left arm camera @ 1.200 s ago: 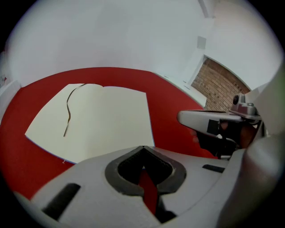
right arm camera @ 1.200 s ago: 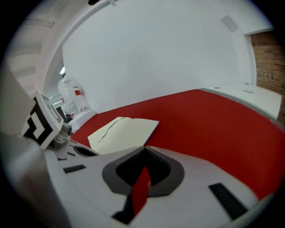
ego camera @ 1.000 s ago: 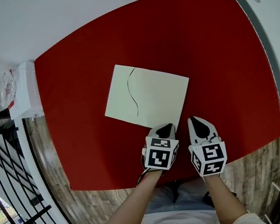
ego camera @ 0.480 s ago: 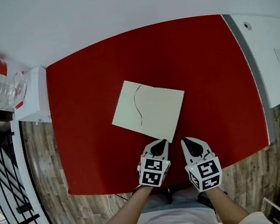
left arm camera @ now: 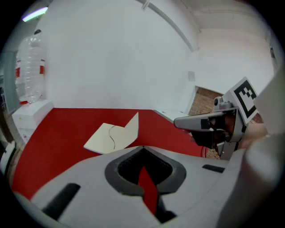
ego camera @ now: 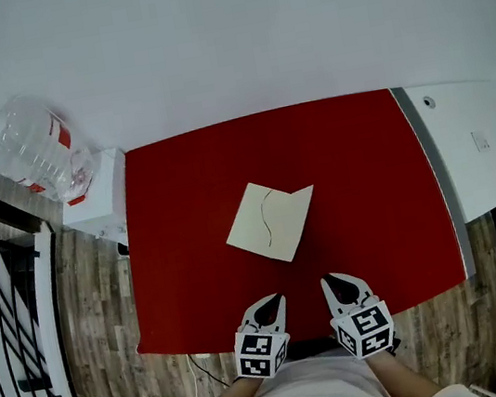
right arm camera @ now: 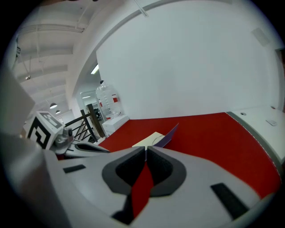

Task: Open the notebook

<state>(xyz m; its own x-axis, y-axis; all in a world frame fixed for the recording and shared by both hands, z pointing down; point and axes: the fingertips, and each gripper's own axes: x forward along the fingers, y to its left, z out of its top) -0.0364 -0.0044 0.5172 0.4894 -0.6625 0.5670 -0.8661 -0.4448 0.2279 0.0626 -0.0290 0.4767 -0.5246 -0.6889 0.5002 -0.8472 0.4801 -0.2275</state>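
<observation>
A cream notebook [ego camera: 267, 222] lies in the middle of the red table [ego camera: 368, 182], a thin dark cord across its cover. Its right part [ego camera: 301, 201] stands lifted off the pages; in the right gripper view that raised flap [right arm camera: 169, 132] shows a purple underside above the notebook [right arm camera: 149, 140]. The left gripper view shows the notebook [left arm camera: 109, 137] well ahead of the jaws. My left gripper [ego camera: 269, 303] and right gripper [ego camera: 334, 282] hover side by side at the table's front edge, well short of the notebook. Both are shut, tips touching, with nothing between them.
A large clear water bottle [ego camera: 33, 149] rests on a white cabinet [ego camera: 98, 204] left of the table. A white counter [ego camera: 474, 141] adjoins the table's right edge. A black railing [ego camera: 6, 328] runs along the far left over wooden floor.
Both grippers have drawn back from the notebook's near corner to the table's front edge. The notebook's right part, flat before, now stands raised. The head view has pulled back.
</observation>
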